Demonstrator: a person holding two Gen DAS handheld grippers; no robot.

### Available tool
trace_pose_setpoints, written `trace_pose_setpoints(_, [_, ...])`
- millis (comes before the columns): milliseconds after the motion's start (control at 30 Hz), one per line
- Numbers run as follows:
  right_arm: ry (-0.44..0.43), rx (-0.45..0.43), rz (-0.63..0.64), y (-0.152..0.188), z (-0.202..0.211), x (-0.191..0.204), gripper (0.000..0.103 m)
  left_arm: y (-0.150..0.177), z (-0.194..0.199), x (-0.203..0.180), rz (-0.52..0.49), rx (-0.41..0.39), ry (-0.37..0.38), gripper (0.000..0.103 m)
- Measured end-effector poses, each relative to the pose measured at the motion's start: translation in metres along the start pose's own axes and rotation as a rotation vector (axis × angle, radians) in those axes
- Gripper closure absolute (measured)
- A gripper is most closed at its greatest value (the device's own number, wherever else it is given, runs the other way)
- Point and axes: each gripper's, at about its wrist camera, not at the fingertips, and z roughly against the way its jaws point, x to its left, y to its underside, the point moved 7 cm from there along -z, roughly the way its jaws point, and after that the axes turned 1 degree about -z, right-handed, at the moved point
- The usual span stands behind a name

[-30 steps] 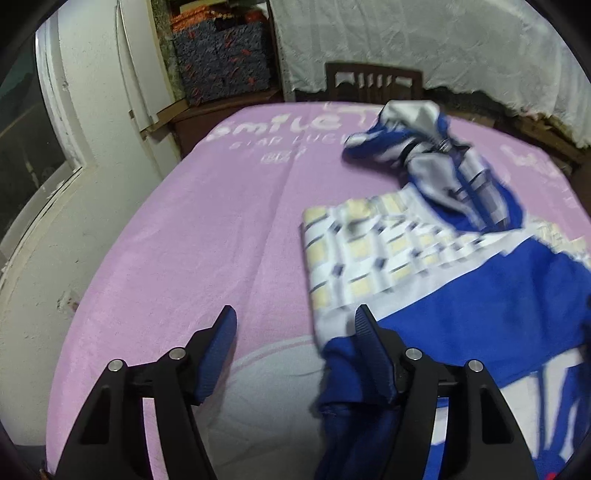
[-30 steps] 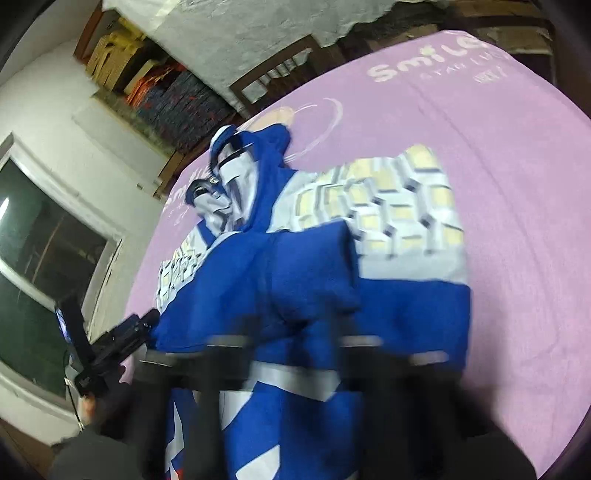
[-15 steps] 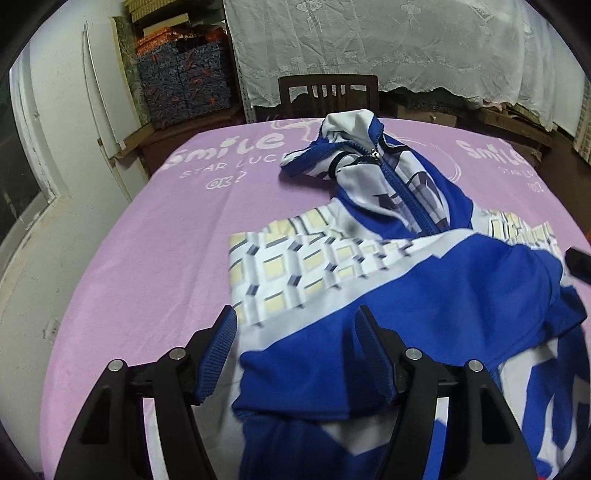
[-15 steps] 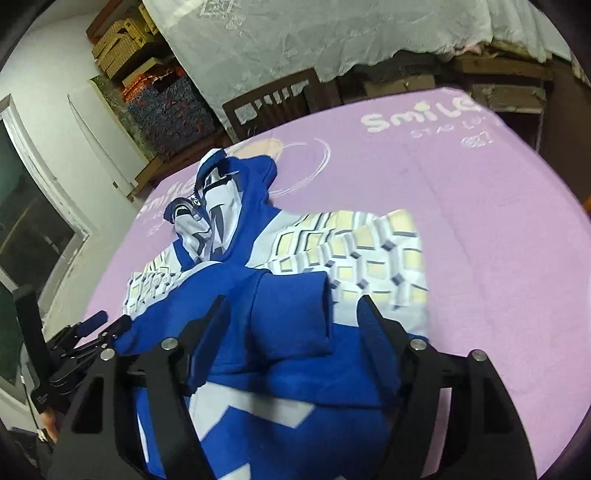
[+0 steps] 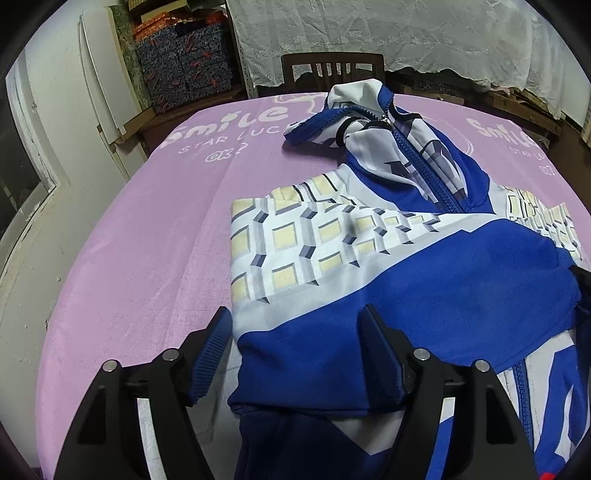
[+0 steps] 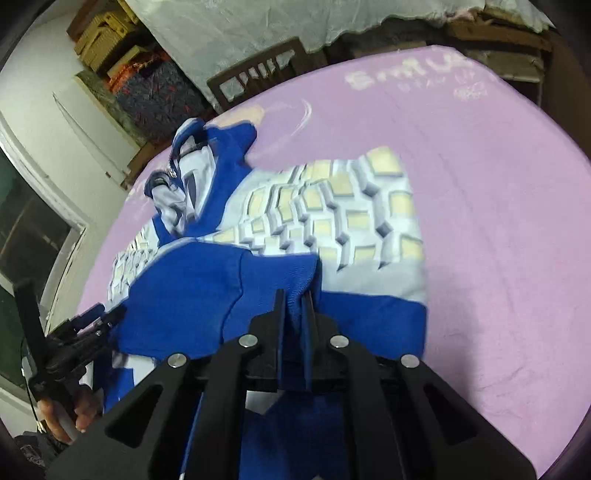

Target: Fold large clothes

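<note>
A blue and white zip jacket (image 5: 406,266) with a yellow-square pattern lies on the pink table cover (image 5: 155,251), sleeves folded across its front. My left gripper (image 5: 295,332) is open, its fingers standing either side of the blue sleeve edge near the jacket's left side. My right gripper (image 6: 295,299) is shut on a bunched blue fold of the jacket (image 6: 332,221) at its lower middle. The left gripper also shows in the right wrist view (image 6: 96,321), at the jacket's left edge.
A wooden chair (image 5: 332,70) stands behind the table's far edge. Patterned storage boxes (image 5: 184,62) are stacked at the back left beside a white door (image 5: 99,92). A lace curtain (image 5: 406,33) hangs behind.
My right gripper has closed on the blue fold of the jacket. My left gripper has moved right onto the jacket's left edge and stays open.
</note>
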Motion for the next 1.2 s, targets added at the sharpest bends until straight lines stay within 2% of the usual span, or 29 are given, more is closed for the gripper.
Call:
trace_pose_setpoints(67, [0.016,-0.002,0.012,0.000,0.001,0.001,0.093,0.000,0.000,0.002,0.011,0.006,0.009,0.028])
trace_pose_setpoints(133, [0.043,-0.030,0.025,-0.002,0.009,0.002,0.084,0.001,0.003,0.004,0.017,0.012,0.009,0.029])
trace_pose_setpoints(233, [0.048,-0.134,0.056,-0.013,0.038,0.014,0.084,-0.009,0.017,0.003,0.033,-0.022,0.027,0.030])
trace_pose_setpoints(300, [0.021,-0.157,0.086,-0.018,0.046,0.029,0.084,-0.018,0.029,-0.005,0.021,-0.059,0.044,0.030])
trace_pose_setpoints(400, [-0.004,-0.131,0.159,-0.019,0.038,0.058,0.084,-0.028,0.037,-0.025,-0.003,-0.081,0.091,0.030])
trace_pose_setpoints(500, [-0.001,-0.091,0.204,-0.014,0.016,0.077,0.084,-0.028,0.028,-0.041,-0.028,-0.066,0.096,0.030])
trace_pose_setpoints(600, [-0.007,-0.038,0.199,-0.006,-0.005,0.076,0.084,-0.018,0.003,-0.045,-0.048,-0.007,0.088,0.028])
trace_pose_setpoints(667, [-0.012,0.017,0.186,0.002,-0.021,0.068,0.090,-0.018,-0.002,-0.041,-0.030,-0.017,0.105,0.024])
trace_pose_setpoints(800, [-0.044,0.039,0.147,0.003,-0.029,0.062,0.091,-0.018,-0.006,-0.035,-0.009,-0.017,0.121,0.019])
trace_pose_setpoints(933, [-0.051,0.041,0.150,0.003,-0.027,0.062,0.091,-0.018,-0.007,-0.034,0.000,-0.015,0.132,0.019])
trace_pose_setpoints(1067, [-0.027,0.048,0.156,0.004,-0.026,0.063,0.091,-0.014,-0.005,-0.029,-0.002,-0.017,0.113,0.019])
trace_pose_setpoints(1200, [0.000,0.081,0.150,0.001,-0.020,0.065,0.089,-0.015,0.001,0.002,0.039,-0.011,0.044,0.023])
